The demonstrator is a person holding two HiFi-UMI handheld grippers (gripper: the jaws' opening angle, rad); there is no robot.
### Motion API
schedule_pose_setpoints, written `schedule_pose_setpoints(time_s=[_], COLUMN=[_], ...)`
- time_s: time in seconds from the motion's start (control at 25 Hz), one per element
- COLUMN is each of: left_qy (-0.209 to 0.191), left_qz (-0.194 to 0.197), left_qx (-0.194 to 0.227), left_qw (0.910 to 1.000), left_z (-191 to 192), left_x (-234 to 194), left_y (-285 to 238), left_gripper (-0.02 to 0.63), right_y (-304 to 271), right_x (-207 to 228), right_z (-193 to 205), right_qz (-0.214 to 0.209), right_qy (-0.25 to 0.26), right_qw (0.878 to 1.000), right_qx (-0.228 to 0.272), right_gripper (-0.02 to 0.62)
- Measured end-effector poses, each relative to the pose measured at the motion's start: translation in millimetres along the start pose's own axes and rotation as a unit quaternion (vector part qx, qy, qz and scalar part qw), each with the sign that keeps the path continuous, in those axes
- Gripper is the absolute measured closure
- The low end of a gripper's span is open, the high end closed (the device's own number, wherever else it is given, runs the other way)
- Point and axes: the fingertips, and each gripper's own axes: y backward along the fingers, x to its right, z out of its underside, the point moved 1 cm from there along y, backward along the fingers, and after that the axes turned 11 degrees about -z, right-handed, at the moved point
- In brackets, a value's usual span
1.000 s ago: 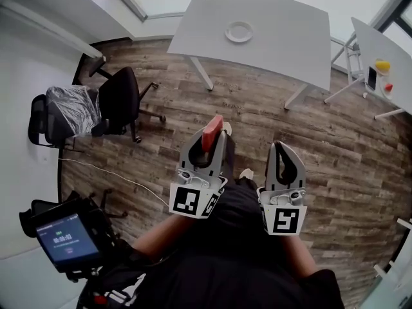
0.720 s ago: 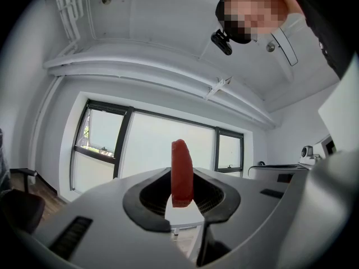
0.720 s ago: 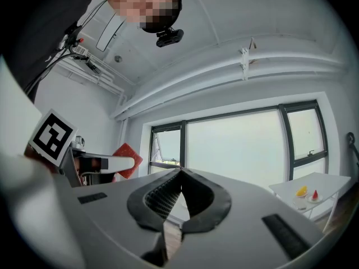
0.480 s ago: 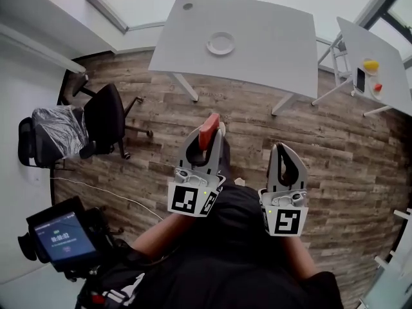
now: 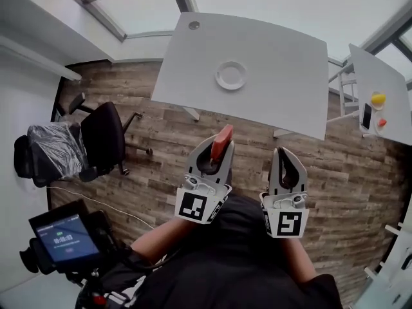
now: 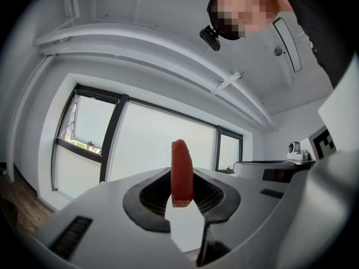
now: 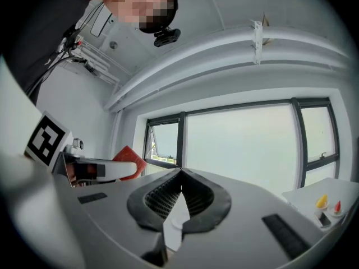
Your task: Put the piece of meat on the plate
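Observation:
In the head view a red piece of meat [image 5: 223, 140] stands upright between the tips of my left gripper [image 5: 219, 149], which is shut on it above the wooden floor. The left gripper view shows the same meat [image 6: 181, 172] pinched between the dark pads of the left gripper [image 6: 182, 199]. My right gripper [image 5: 284, 153] is beside it on the right, shut with nothing in it; its tips meet in the right gripper view [image 7: 180, 174], where the meat [image 7: 130, 160] also appears at the left. A round white plate [image 5: 231, 74] lies on the white table [image 5: 290, 82] ahead of both grippers.
A black office chair [image 5: 106, 134] and a plastic-covered chair [image 5: 51, 148] stand at the left. A second white table [image 5: 386, 82] at the right carries a yellow thing [image 5: 378, 98], a small red thing and a phone. A device with a lit screen [image 5: 64, 238] sits at the lower left.
Both grippers have travelled forward towards the white table, which now lies closer below them with the plate. The meat stays gripped in the left gripper; the right stays shut.

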Motion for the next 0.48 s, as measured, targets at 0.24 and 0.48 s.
schedule_pose_setpoints(time_s=[0.24,0.48], left_qy=[0.005,0.007], left_qz=[-0.003,-0.003], left_qx=[-0.01,-0.019], left_qw=[0.9999,0.9998], left_z=[-11,-15], left_x=[-50,-93], left_y=[-58,-105], left_gripper=[0.511,0.511], right_y=[-85,-152], right_x=[7,23], right_z=[-2,9], right_qz=[-0.026,-0.031], right_qy=[-0.009,-0.016], right_qw=[1.0,0.998], right_qx=[-0.013,-0.043], right_gripper=[0.591,0.591])
